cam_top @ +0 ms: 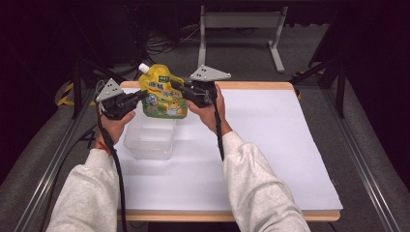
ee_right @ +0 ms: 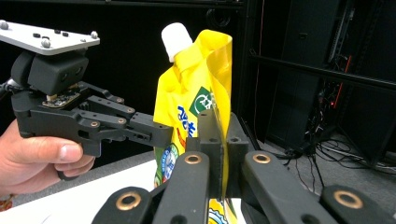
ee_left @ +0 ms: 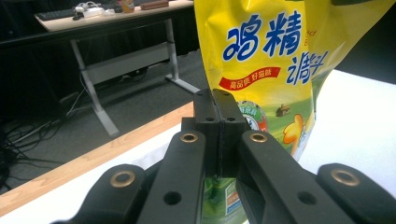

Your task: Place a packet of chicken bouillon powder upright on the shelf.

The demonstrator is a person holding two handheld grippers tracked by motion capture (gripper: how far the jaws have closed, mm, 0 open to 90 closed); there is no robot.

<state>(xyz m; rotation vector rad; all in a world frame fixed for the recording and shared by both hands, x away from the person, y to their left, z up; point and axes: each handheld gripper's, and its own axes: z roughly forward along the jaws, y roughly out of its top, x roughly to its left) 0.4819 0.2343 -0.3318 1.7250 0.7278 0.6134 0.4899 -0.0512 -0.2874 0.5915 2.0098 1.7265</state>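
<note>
I have the yellow spouted pouch (cam_top: 162,92) held upright in the air between both tools, just above the clear plastic container (cam_top: 150,137) that sits on the white sheet (cam_top: 270,145) at the table's left half. My left gripper (ee_left: 218,100) has its jaws pressed together on the pouch's edge, the printed film caught between them; my right gripper (ee_right: 219,122) pinches the opposite side seam the same way, jaws closed with only the thin film between. As I read it, the step in hand is lowering the pouch into the container, and to do it well I want to keep both pinches level so the bag stays upright with its white cap (ee_right: 176,41) on top, bring the bottom gusset over the middle of the opening rather than the rim, and descend straight down. I would let go only once the base rests inside, and release one side at a time so the pouch does not topple against the wall or tip the light tub. Pulling the two tools apart could stretch or tear the seam, so I keep them at a steady spacing. Counting: one pouch, one cap, one container, one sheet, two grippers, both engaged.
</note>
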